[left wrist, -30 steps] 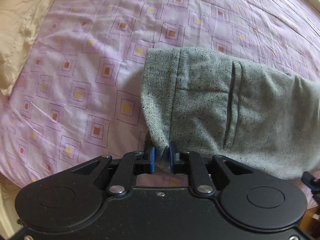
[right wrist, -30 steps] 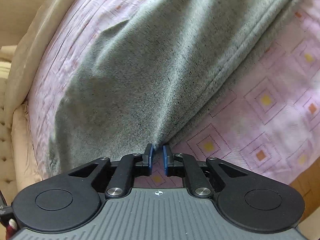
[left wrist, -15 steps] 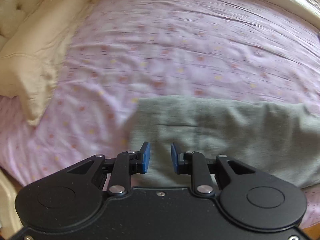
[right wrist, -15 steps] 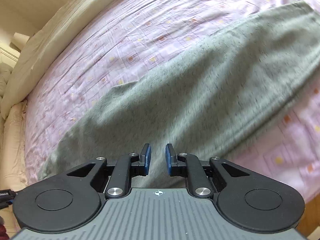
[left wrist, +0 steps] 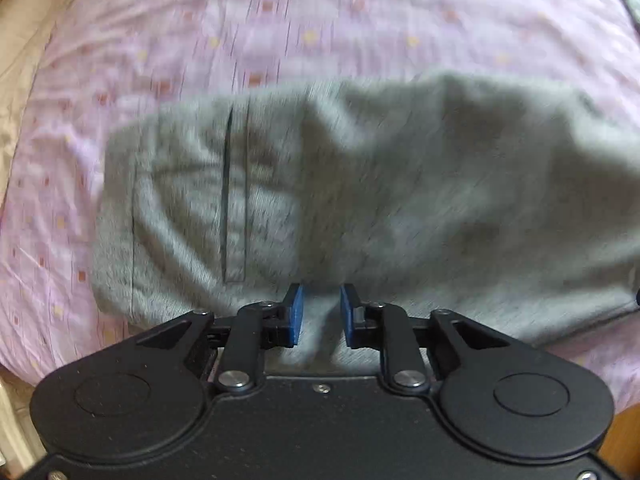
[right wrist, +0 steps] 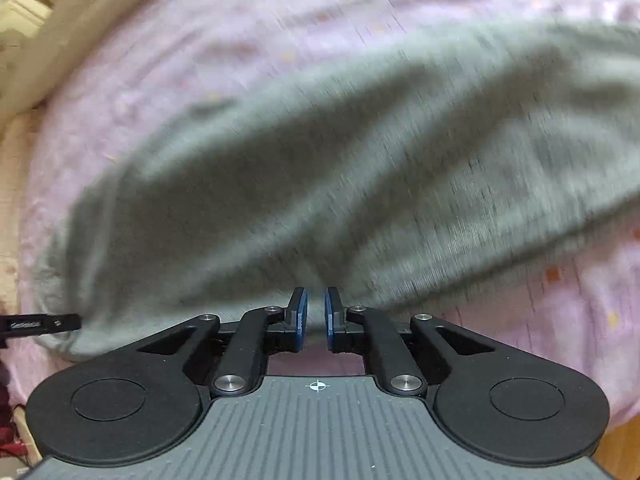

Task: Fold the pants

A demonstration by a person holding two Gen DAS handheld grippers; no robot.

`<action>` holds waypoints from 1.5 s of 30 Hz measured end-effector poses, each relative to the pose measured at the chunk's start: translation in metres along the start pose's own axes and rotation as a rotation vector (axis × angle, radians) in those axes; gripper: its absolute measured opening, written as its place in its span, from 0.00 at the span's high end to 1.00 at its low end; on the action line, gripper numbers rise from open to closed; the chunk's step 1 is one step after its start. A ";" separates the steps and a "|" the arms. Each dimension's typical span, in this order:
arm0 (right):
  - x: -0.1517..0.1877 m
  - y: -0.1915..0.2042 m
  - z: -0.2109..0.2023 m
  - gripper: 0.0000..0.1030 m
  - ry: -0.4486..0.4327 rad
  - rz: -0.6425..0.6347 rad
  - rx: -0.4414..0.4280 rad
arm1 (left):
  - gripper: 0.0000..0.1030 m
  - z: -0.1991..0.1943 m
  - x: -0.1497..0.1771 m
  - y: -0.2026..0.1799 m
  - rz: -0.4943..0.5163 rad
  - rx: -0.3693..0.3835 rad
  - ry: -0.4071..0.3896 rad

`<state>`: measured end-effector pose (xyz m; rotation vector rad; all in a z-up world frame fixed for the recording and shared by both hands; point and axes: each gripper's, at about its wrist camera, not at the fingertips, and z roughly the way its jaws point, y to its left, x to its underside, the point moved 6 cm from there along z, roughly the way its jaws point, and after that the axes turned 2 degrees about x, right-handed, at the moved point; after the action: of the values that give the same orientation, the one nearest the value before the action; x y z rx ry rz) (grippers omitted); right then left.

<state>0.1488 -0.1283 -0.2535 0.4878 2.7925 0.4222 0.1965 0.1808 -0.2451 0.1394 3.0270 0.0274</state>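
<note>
Grey pants [left wrist: 380,184] lie across a pink patterned bedsheet [left wrist: 280,32], waistband and a back pocket slit at the left in the left wrist view. My left gripper [left wrist: 320,312] sits at the pants' near edge, its blue pads apart with a fold of grey cloth between them. In the right wrist view the pants [right wrist: 320,168] stretch across the sheet [right wrist: 280,28]. My right gripper [right wrist: 316,316] is at their near edge, pads close together with cloth at the tips. Both views are blurred by motion.
A cream pillow or duvet edge [left wrist: 20,40] runs along the left side of the bed and shows in the right wrist view [right wrist: 60,48]. The tip of the other gripper [right wrist: 40,324] shows at the left. The bed edge is just below both grippers.
A second ago both grippers were shut on the pants' edge, then opened and drew back. Now both have come down onto the near edge again, farther along the pants, and their jaws have narrowed.
</note>
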 end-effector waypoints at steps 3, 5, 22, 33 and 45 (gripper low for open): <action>-0.034 0.017 -0.017 0.89 -0.077 -0.079 -0.093 | 0.70 -0.020 -0.022 -0.010 -0.044 0.010 -0.090; -0.063 0.029 -0.016 0.82 -0.096 -0.119 -0.142 | 0.68 -0.019 -0.034 -0.016 -0.096 0.028 -0.106; -0.143 0.084 0.086 0.71 0.269 -0.211 -0.346 | 0.65 0.038 -0.003 -0.042 -0.132 -0.032 0.009; -0.070 0.100 0.012 0.94 0.036 -0.533 -0.356 | 0.66 -0.004 -0.018 -0.034 -0.062 0.045 -0.062; -0.037 0.102 0.006 0.93 0.014 -0.569 -0.251 | 0.65 0.004 -0.148 -0.050 0.016 0.043 -0.087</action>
<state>0.2133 -0.0483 -0.2177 -0.3593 2.6736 0.6216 0.3393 0.1177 -0.2344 0.1647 2.9407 -0.0409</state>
